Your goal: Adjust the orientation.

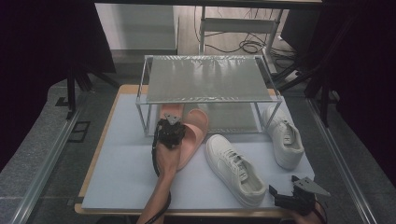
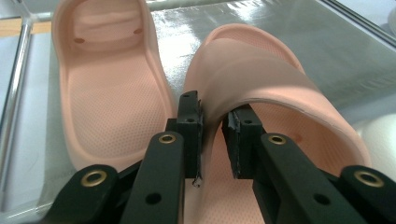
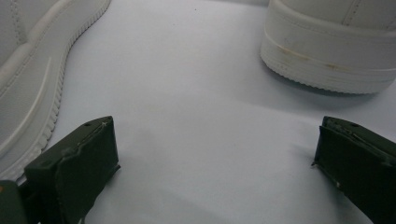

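Observation:
Two pink slippers lie side by side at the front of a metal rack, toes pointing under it. My left gripper is shut on the side wall of the right pink slipper, just where its strap begins. The left pink slipper rests untouched beside it. My right gripper stands open low over the pale mat at the front right, with nothing between its jaws.
One white sneaker lies on the mat in the middle front. A second white sneaker sits by the rack's right legs. The rack's shiny lower shelf stretches behind the slippers. Dark curtains flank the table.

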Available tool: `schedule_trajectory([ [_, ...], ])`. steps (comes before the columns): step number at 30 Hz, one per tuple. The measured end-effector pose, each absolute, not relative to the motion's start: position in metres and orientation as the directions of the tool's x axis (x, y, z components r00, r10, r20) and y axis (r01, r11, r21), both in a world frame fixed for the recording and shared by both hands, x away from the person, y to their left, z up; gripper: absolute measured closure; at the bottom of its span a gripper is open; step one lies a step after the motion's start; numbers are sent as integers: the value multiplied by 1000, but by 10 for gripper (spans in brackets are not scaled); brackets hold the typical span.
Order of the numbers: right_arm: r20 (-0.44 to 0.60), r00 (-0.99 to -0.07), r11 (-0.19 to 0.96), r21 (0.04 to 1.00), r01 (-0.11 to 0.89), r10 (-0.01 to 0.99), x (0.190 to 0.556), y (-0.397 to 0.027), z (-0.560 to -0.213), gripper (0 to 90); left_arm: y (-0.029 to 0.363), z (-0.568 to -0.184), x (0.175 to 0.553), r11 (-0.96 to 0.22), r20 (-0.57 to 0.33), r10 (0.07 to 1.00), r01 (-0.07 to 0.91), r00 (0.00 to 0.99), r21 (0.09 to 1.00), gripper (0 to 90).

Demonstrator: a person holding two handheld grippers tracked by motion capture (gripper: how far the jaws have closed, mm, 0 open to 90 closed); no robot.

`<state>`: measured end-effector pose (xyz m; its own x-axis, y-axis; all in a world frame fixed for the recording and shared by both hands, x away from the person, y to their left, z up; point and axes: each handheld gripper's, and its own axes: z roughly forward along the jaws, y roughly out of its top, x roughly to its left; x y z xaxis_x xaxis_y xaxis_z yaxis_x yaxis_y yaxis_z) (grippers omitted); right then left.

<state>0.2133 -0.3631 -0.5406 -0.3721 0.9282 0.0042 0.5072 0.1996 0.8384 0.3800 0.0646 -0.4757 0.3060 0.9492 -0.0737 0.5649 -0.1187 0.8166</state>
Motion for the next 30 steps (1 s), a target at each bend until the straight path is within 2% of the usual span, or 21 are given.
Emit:
schedule_trajectory([
  [5, 4, -372, 200, 838, 507, 928, 213, -363, -541, 0, 61, -481, 384, -123, -80, 946, 575, 315, 808, 772],
  [17, 4, -372, 200, 838, 507, 928, 213, -363, -541, 0, 81, -476, 370, -162, -91, 922, 587, 377, 794, 682],
  [24, 3, -372, 200, 838, 507, 928, 213, -363, -541, 0, 99, -472, 348, -176, -100, 903, 573, 418, 800, 687],
  [30, 4, -371, 200, 838, 508, 928, 213, -363, -540, 0, 118, -469, 324, -164, -138, 880, 564, 454, 809, 732],
])
